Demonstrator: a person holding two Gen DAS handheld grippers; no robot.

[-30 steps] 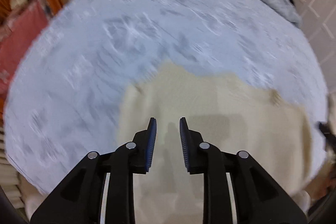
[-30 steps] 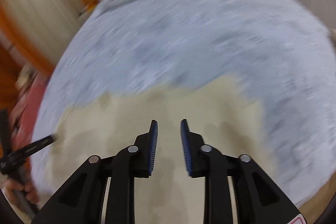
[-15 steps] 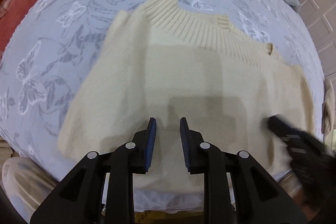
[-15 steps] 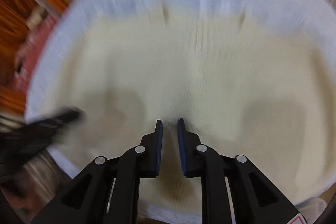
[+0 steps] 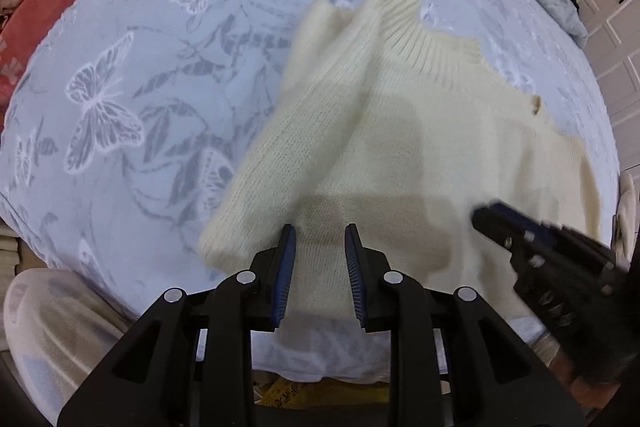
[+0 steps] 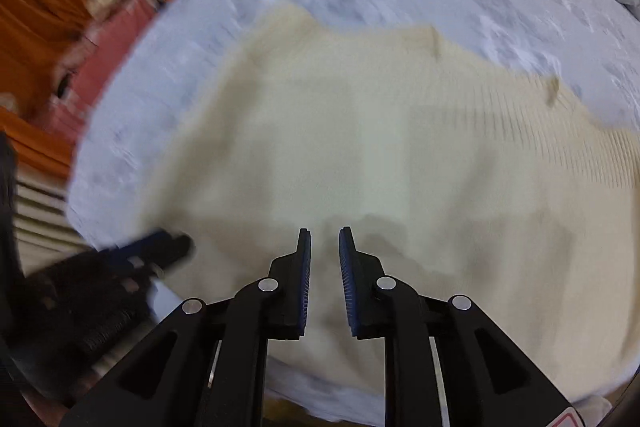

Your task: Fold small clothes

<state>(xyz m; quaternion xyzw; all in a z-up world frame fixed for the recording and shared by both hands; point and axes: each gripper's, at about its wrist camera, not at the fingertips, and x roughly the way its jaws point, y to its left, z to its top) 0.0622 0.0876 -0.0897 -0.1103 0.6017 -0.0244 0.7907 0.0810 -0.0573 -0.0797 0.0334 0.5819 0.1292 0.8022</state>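
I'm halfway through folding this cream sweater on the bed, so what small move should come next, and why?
Probably lower the left gripper onto the near hem of the cream sweater and pinch it. Its jaws stand open with nothing between them, just above that edge. The left side is already folded inward, and the right gripper is also open and empty.

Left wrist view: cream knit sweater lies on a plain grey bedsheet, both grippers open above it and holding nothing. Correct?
Not quite. In the left wrist view the bedsheet is pale blue with a butterfly print, not plain grey. The cream sweater does lie on it, with the left gripper and right gripper open and empty.
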